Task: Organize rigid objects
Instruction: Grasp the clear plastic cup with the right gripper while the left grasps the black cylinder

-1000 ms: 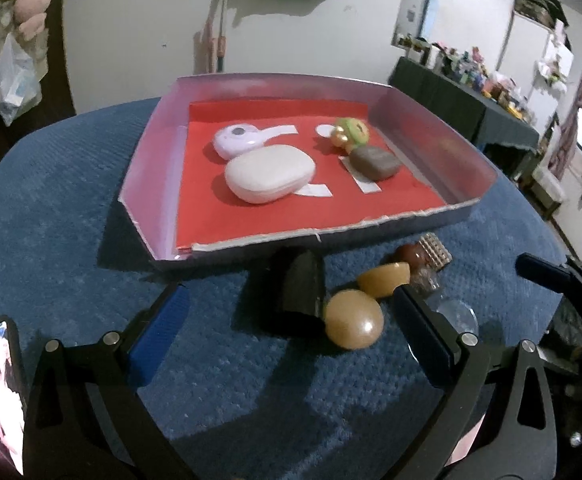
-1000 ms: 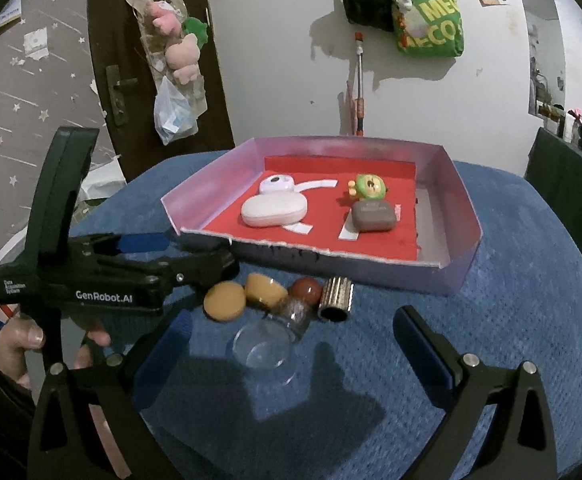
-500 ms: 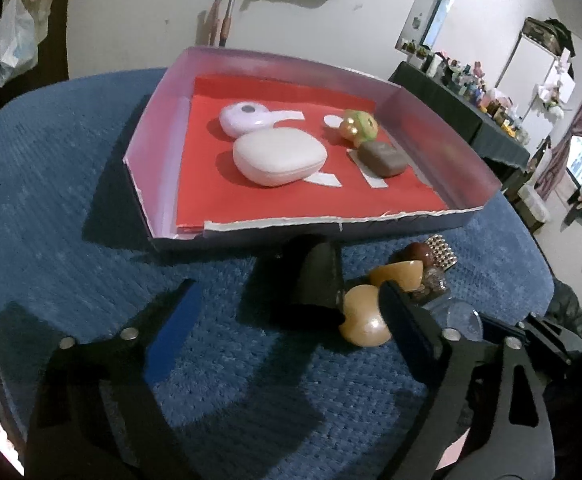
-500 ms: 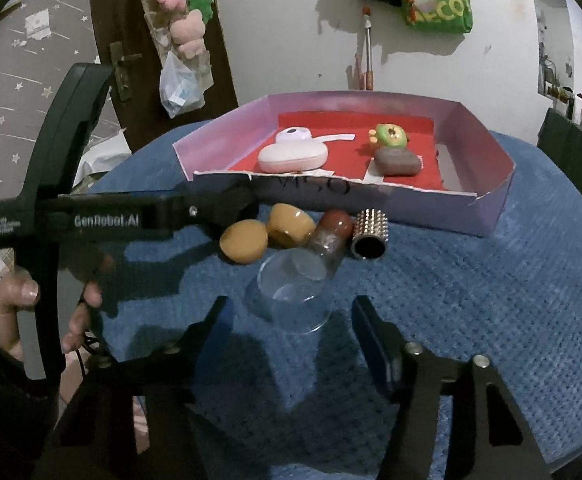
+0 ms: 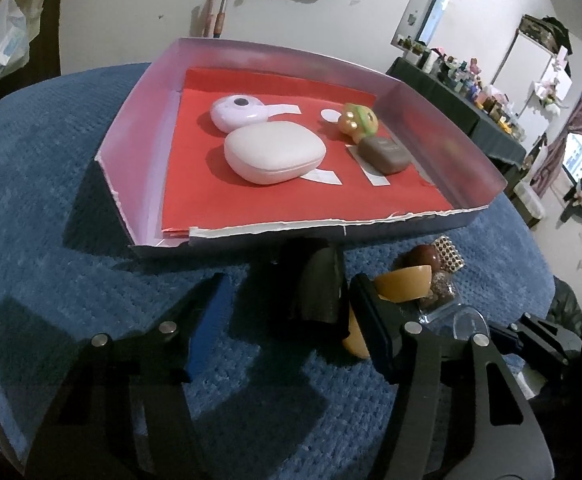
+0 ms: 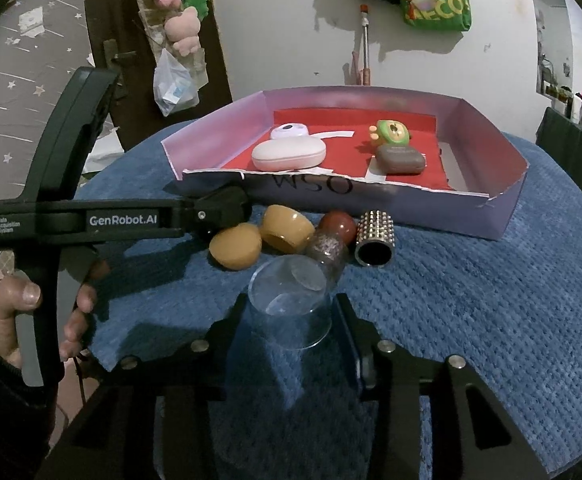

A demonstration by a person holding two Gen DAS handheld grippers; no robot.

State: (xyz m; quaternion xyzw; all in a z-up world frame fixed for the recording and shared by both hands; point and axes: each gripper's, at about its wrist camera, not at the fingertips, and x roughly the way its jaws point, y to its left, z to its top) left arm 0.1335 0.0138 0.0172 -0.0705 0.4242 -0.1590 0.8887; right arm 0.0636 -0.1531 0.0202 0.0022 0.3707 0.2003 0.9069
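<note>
A shallow box [image 5: 139,128] [image 6: 471,216] with a red floor holds two white cases, a green-orange toy [image 5: 358,119] and a brown case [image 5: 385,154]. In front of it lie a black object [image 5: 319,288], two tan pieces [image 6: 235,246] [image 6: 287,227], a red ball [image 6: 337,222], a studded cylinder [image 6: 375,238] and a clear bottle [image 6: 291,304]. My left gripper [image 5: 287,314] is open, its jaws either side of the black object. My right gripper [image 6: 289,322] has closed in around the clear bottle's base.
The box and loose items sit on a round blue textured table [image 6: 471,320]. My left gripper [image 6: 219,212] reaches in from the left in the right wrist view. A dark table with bottles [image 5: 471,96] stands at the far right.
Both grippers moved forward and lower. The left jaws narrowed around the black object. The right jaws closed from wide open onto the clear bottle.
</note>
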